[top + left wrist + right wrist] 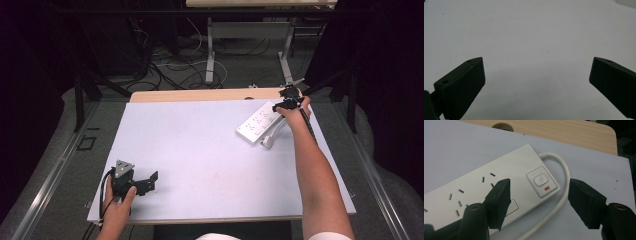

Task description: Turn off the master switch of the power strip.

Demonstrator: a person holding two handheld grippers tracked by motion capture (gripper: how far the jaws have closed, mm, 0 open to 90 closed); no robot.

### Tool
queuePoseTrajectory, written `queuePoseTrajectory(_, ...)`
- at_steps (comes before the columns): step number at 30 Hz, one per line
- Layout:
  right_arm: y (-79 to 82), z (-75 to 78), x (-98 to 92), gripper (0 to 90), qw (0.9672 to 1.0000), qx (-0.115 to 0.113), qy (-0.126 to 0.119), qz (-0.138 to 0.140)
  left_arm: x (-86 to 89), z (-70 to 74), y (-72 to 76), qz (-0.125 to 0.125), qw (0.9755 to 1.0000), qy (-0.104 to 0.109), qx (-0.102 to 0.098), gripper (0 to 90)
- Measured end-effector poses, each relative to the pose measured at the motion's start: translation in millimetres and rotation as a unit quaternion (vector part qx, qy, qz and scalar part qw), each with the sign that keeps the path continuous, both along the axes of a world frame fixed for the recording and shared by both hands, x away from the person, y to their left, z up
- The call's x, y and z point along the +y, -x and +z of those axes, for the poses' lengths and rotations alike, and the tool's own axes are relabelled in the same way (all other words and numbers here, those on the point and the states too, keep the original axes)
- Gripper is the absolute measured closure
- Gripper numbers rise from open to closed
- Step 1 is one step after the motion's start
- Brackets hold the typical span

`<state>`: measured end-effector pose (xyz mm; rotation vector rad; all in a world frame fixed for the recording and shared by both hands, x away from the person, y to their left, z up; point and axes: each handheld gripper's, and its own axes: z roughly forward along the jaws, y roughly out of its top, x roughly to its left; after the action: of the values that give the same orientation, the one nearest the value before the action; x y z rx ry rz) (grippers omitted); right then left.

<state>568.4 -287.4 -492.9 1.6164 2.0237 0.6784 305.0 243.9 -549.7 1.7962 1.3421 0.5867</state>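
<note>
Evidently the work in hand concerned the strip (256,122), a white power strip lying at about two o'clock on the mat (200,145), its cord (560,202) looping out of the switch end and back along its near edge. The right gripper (539,195) hung over that end with its jaws apart, clamped on nothing; one jaw stood above the strip's face beside the sockets, the other out past the cord, and the switch (540,180) lay between them (untouched, as far as could be told). To do the step well, the gripper would likely have needed to come straight down, keep the cord out of the gap, and meet the strip squarely so it did not skid on the mat. The left gripper (139,184) rested at seven o'clock, jaws wide apart over bare mat, holding nothing. No brand was legible: faint lettering above the switch was too small to read, leaving a power symbol and a small red mark below it.
</note>
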Motion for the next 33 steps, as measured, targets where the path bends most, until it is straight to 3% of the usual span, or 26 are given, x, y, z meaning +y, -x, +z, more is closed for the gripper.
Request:
queuePoseTrajectory(10,13.6,12.7,4.6,19.6,1.0,0.003,-0.003,0.007,-3.9,0.5,-2.5,-0.013,0.9999,-0.003,0.005,0.5)
queuePoseTrajectory(18,24.1,17.5,6.5,10.9,0.9996,0.023,0.0,0.013,-8.0,-0.5,-5.9,-0.017,0.9998,-0.003,0.008,0.4)
queuePoseTrajectory(22,31.6,18.2,5.9,8.7,0.9996,0.022,0.0,0.016,-8.9,-0.3,-6.2,-0.016,0.9998,-0.007,0.009,0.4)
queuePoseTrajectory(26,41.1,20.1,6.1,0.1,0.9998,0.008,-0.001,0.02,-9.1,-0.7,-5.9,-0.016,0.9998,-0.006,0.011,0.4)
queuePoseTrajectory(33,60.2,23.8,7.4,0.0,0.9992,-0.007,-0.014,0.038,-8.0,-1.3,-6.3,-0.017,0.9998,-0.005,0.013,0.4)
